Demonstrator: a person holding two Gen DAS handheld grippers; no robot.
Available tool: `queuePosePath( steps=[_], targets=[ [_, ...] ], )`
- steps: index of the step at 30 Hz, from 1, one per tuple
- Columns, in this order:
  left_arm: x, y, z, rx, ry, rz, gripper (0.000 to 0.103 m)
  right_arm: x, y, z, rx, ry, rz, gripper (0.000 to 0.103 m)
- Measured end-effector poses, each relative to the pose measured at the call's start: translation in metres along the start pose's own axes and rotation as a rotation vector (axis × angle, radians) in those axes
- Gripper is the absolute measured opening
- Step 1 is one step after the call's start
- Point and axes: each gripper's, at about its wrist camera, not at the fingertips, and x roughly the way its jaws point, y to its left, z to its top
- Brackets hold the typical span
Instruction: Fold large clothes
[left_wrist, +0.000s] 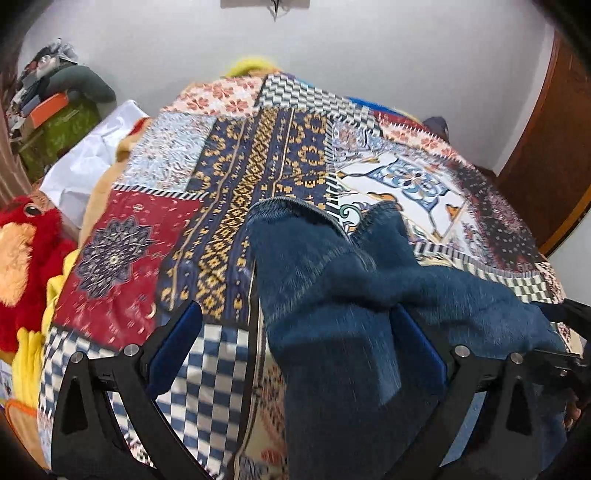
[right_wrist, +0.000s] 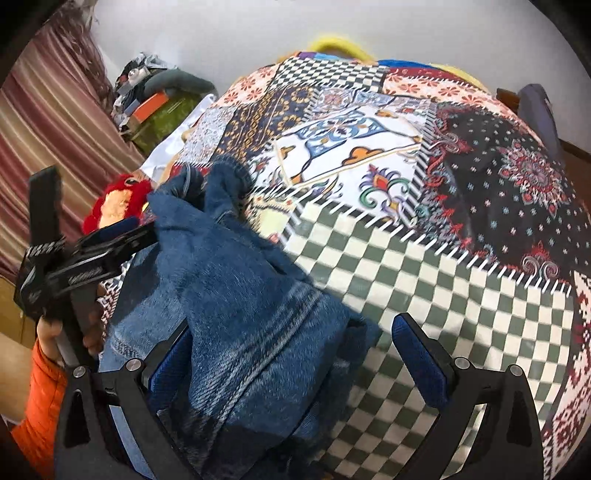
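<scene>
Blue denim jeans (left_wrist: 332, 295) lie bunched on a patchwork bedspread (left_wrist: 236, 177), their two leg hems pointing away from me. My left gripper (left_wrist: 297, 332) is open wide; the denim runs between its blue-padded fingers and drapes over the right finger (left_wrist: 417, 332). In the right wrist view the jeans (right_wrist: 240, 295) cover the left finger (right_wrist: 173, 354) of my open right gripper (right_wrist: 295, 350), while its right finger (right_wrist: 417, 350) hangs over the green-checked patch of the bedspread (right_wrist: 443, 295). The left gripper (right_wrist: 110, 236) shows side-on against the denim.
A red plush toy (left_wrist: 26, 258) and a white sheet (left_wrist: 92, 158) lie at the bed's left edge. Cluttered boxes (left_wrist: 55, 92) stand in the far left corner. A wooden door (left_wrist: 546, 147) is on the right, a striped curtain (right_wrist: 55, 129) on the left. An orange sleeve (right_wrist: 40, 406) shows.
</scene>
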Motion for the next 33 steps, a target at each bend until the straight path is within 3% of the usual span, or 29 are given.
queuePosePath(
  steps=[6,11,15,22,27,33],
  targets=[
    [0.016,-0.005,0.013,0.059,0.016,0.048,0.103,0.005,-0.009,0.011,0.027,-0.029,-0.054,0.101],
    [-0.014,-0.003,0.021,0.030,-0.030,0.073,0.103,-0.003,-0.009,0.011,0.065,-0.024,-0.059,0.101],
    [-0.057,-0.001,0.022,0.043,-0.067,0.010,0.103,-0.034,-0.001,0.011,0.077,-0.054,-0.067,0.101],
    [-0.117,-0.007,-0.014,0.110,-0.077,-0.096,0.103,-0.090,0.009,-0.005,0.120,-0.087,0.053,0.101],
    [-0.119,0.004,-0.052,0.042,0.005,-0.181,0.103,-0.092,0.015,-0.036,0.152,-0.031,0.104,0.101],
    [-0.084,0.026,-0.093,-0.130,0.160,-0.314,0.103,-0.061,0.017,-0.069,0.135,0.075,0.132,0.101]
  ],
)
